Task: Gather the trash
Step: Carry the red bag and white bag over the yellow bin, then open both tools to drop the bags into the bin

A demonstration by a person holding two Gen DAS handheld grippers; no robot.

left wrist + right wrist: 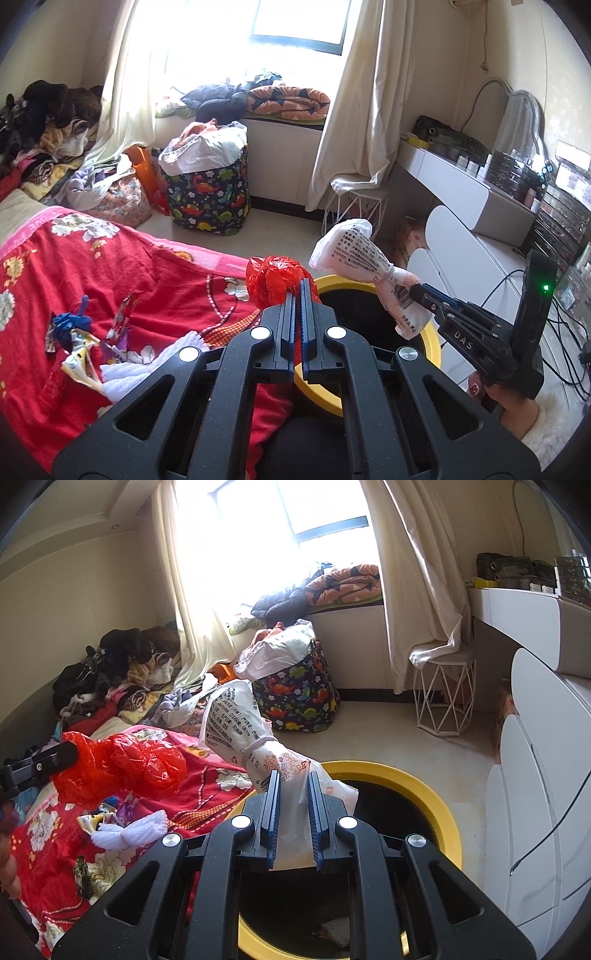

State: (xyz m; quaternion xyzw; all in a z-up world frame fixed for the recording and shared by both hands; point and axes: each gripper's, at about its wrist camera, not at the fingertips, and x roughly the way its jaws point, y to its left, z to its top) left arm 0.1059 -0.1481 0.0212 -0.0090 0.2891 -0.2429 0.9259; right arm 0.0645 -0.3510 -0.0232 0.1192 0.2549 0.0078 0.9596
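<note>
Readable lettering

I am seeing "DAS" showing on my right gripper; the white bag's black print is staying too small to read.

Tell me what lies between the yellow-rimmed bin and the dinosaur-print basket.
Only bare floor between the bin and the basket, clearest in the right wrist view.

Red bag: thin glossy crinkled plastic. White printed wrapper: smooth plastic film. Bin rim: glossy yellow plastic. Bedspread: matt cloth.
</note>
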